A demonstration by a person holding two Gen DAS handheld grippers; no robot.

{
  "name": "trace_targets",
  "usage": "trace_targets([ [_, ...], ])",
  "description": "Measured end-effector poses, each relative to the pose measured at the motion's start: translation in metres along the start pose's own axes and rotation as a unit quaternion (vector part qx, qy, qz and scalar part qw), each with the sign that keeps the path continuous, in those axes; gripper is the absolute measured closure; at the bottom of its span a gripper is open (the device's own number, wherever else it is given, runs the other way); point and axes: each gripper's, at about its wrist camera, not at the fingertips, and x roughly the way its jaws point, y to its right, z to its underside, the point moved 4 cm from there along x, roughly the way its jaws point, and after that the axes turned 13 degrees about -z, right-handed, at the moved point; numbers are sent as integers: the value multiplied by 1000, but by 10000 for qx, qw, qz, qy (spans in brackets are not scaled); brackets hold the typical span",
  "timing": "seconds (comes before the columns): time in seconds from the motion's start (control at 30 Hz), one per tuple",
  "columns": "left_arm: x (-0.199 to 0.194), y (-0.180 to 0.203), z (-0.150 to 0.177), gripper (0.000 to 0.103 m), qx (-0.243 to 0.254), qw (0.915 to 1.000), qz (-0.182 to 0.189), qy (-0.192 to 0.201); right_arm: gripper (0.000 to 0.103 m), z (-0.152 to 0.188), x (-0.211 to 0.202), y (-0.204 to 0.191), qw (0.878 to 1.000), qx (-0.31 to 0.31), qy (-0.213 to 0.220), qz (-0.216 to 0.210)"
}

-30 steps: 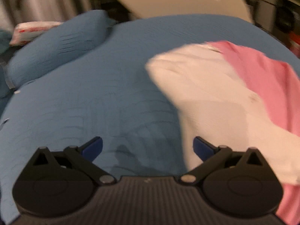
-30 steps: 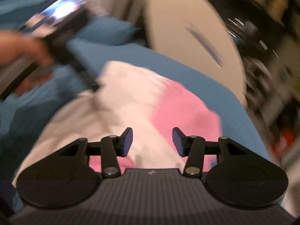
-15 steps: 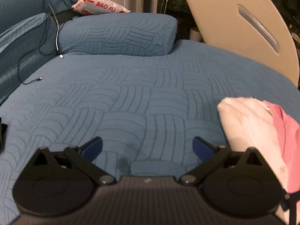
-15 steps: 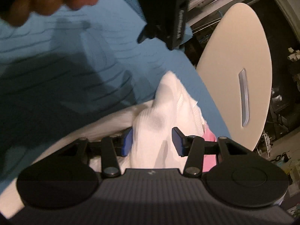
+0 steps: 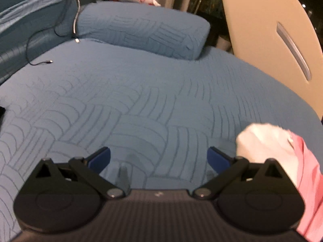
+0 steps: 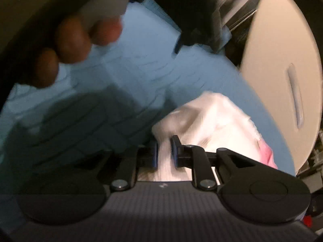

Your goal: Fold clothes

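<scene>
Two wrist views over a blue quilted bed, with a white-and-pink garment at its right side.

In the left wrist view we see the left gripper (image 5: 158, 158) with its jaws spread wide and nothing between them, above the blue bedspread (image 5: 129, 92); the white-and-pink garment (image 5: 268, 143) lies just beside its right finger, a blue pillow (image 5: 145, 28) farther back and a beige oval panel (image 5: 268, 32) at right. In the right wrist view we see the right gripper (image 6: 164, 154) pinched closed on a bunched white fold of the garment (image 6: 218, 125), which rests on the bedspread (image 6: 125, 72); the person's hand (image 6: 76, 46) appears blurred at upper left.
</scene>
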Motion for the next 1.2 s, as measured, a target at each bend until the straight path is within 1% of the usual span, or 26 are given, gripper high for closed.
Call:
trace_targets([
  [0.03,-2,1,0,0,31,10000,59,44,66,1,-10,0,10000,64,50,16],
  [0.1,-7,7,0,0,108,9995,259,167,52,13,-49,4,9972,512,500,228],
  [0.13,-11,11,1,0,178,9989,388,216,39,20,-65,7,9944,705,683,379],
  [0.2,-18,20,5,0,346,9969,630,319,35,51,-97,18,9822,1319,892,994],
  [0.3,-27,32,13,0,670,9931,834,488,35,93,-115,35,9625,2223,708,1384],
  [0.33,-29,35,15,0,766,9916,892,537,35,109,-122,41,9520,2596,625,1497],
  [0.4,-31,41,22,0,913,9882,1118,511,35,147,-133,64,9078,3925,633,1335],
  [0.43,-32,45,26,0,981,9862,1244,482,35,153,-133,69,8957,4218,631,1259],
  [0.5,-33,49,31,0,1046,9827,1462,438,35,176,-135,84,8568,4988,729,1085],
  [0.53,-35,52,34,0,1083,9794,1655,401,35,183,-135,86,8445,5214,808,915],
  [0.57,-38,55,37,0,1119,9759,1841,360,35,188,-136,83,8393,5313,820,811],
  [0.6,-41,59,40,0,1176,9700,2107,293,35,195,-133,86,8378,5350,752,788],
  [0.67,-64,72,56,0,1556,9420,2963,264,35,201,-136,78,8405,5334,638,703],
  [0.7,-74,76,64,0,1809,9327,3094,398,35,204,-135,77,8409,5334,654,647],
  [0.73,-82,79,72,0,2017,9267,3125,527,36,206,-132,78,8402,5344,696,612],
  [0.8,-99,88,100,0,2710,9103,3001,885,43,206,-135,76,8392,5358,760,526],
  [0.83,-105,91,111,0,2979,9031,2924,1009,56,205,-137,74,8405,5342,766,490],
  [0.87,-107,95,125,0,3296,8967,2704,1188,76,202,-140,71,8425,5313,760,460],
  [0.9,-110,101,142,0,3685,8871,2384,1428,84,203,-142,72,8439,5294,750,450],
  [0.93,-113,106,158,0,4034,8734,2092,1751,85,203,-143,75,8442,5289,748,448],
  [1.0,-120,113,187,0,4655,8354,1532,2490,89,201,-150,74,8448,5277,783,427],
  [1.03,-123,115,197,0,4827,8212,1410,2696,90,200,-153,74,8453,5256,849,454],
  [1.07,-129,115,207,0,4938,8095,1441,2831,90,199,-158,75,8463,5214,949,538],
  [1.1,-135,116,216,0,4992,8012,1520,2929,90,197,-161,80,8488,5142,1053,639],
  [1.17,-144,119,223,0,4985,7959,1683,2993,90,194,-169,84,8570,4945,1197,816],
  [1.2,-146,119,222,0,4948,7971,1703,3013,90,194,-173,84,8611,4862,1195,884],
])
